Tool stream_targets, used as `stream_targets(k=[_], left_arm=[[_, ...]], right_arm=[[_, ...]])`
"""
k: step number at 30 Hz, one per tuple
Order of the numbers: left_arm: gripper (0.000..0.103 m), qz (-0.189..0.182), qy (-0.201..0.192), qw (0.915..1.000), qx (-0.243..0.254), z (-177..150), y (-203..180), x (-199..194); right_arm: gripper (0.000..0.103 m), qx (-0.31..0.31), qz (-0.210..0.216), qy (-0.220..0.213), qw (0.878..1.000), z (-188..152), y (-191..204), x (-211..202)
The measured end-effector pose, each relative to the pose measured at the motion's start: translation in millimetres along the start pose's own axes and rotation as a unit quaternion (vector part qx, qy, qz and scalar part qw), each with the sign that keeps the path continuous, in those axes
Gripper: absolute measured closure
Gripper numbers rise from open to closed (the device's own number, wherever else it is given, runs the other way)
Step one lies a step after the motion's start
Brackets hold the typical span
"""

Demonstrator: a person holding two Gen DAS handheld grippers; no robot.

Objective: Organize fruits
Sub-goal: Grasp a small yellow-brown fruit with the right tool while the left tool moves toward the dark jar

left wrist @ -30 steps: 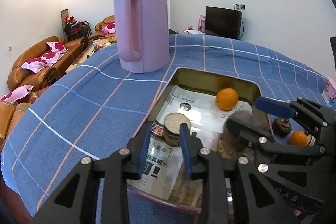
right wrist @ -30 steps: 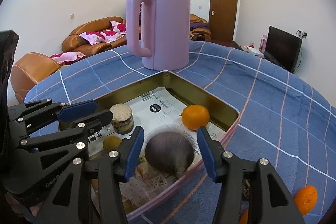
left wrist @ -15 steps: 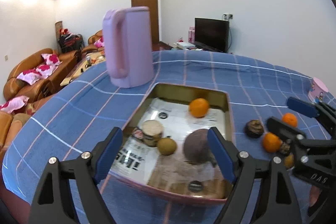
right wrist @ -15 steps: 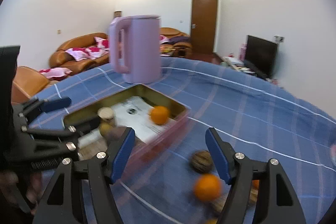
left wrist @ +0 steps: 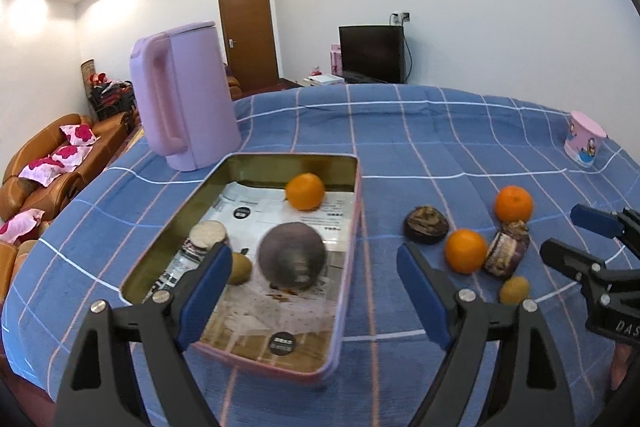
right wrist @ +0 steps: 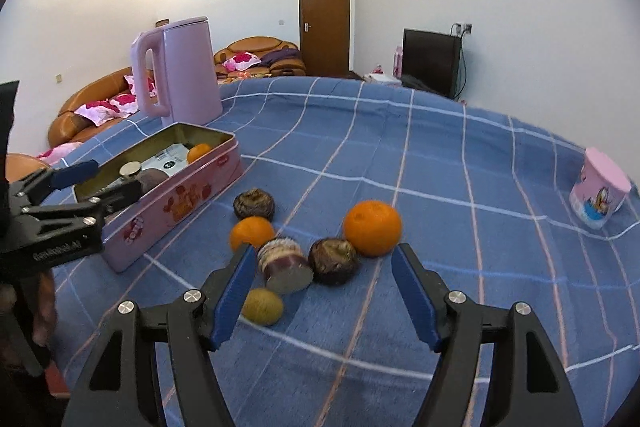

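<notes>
Both grippers have pulled back from the tin [left wrist: 352, 211] since a second ago: our left gripper [left wrist: 314, 291] then sat nearly closed over the small jar and our right straddled the big brown fruit; now both are spread wide and carry nothing.

Going largest to smallest: the table [right wrist: 440, 155] in its blue checked cloth fills both views, with the kettle [left wrist: 184, 95] at upper left. The tin lies centre-left in the left view, holding a big brown fruit [left wrist: 291, 255], an orange [left wrist: 305, 191], a jar [left wrist: 207, 233] and a small green fruit [left wrist: 239, 268]. Loose fruit sits at the centre of the right view, just ahead of our right gripper [right wrist: 322, 297]: a large orange [right wrist: 372, 227], a smaller orange [right wrist: 252, 231], two dark fruits [right wrist: 254, 203] [right wrist: 334, 259], a cut purple piece [right wrist: 285, 261] and a small green one [right wrist: 262, 305]. A pink cup [right wrist: 598, 195] stands at the right edge.

We judge the risk is in the cluster: the pieces touch, so closing on one could nudge a round neighbour into rolling across the cloth, or squeeze two at once.

Writing: "DAS" shows on the right gripper's body in the left view; the tin's lining print is too small to read.
</notes>
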State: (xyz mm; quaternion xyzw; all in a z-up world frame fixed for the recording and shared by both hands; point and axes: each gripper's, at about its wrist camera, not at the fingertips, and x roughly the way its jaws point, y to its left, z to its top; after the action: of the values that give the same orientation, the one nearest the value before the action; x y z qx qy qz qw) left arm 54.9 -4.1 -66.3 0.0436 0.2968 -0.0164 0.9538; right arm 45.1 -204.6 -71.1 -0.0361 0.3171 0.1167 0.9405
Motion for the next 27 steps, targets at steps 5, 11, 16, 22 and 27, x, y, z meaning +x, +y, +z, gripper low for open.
stream_targets(k=[5, 11, 16, 22, 27], left_arm=[[0.016, -0.001, 0.002, 1.0000, 0.007, 1, -7, 0], [0.016, -0.004, 0.003, 0.9999, 0.013, 1, -12, 1], [0.016, -0.004, 0.002, 0.9999, 0.014, 0, -14, 0], [0.016, -0.007, 0.004, 0.9998, 0.019, 0, -19, 1], [0.016, -0.013, 0.002, 0.9996, 0.025, 2, -28, 0]], right_arm=[[0.032, -0.009, 0.020, 0.012, 1.000, -4, 10, 2], [0.043, -0.021, 0.032, 0.040, 0.998, -5, 21, 15], [0.054, -0.013, 0.043, 0.068, 0.997, -8, 19, 26], [0.066, -0.015, 0.066, 0.101, 0.993, -10, 23, 39], [0.073, -0.023, 0.062, 0.092, 0.994, -11, 23, 34]])
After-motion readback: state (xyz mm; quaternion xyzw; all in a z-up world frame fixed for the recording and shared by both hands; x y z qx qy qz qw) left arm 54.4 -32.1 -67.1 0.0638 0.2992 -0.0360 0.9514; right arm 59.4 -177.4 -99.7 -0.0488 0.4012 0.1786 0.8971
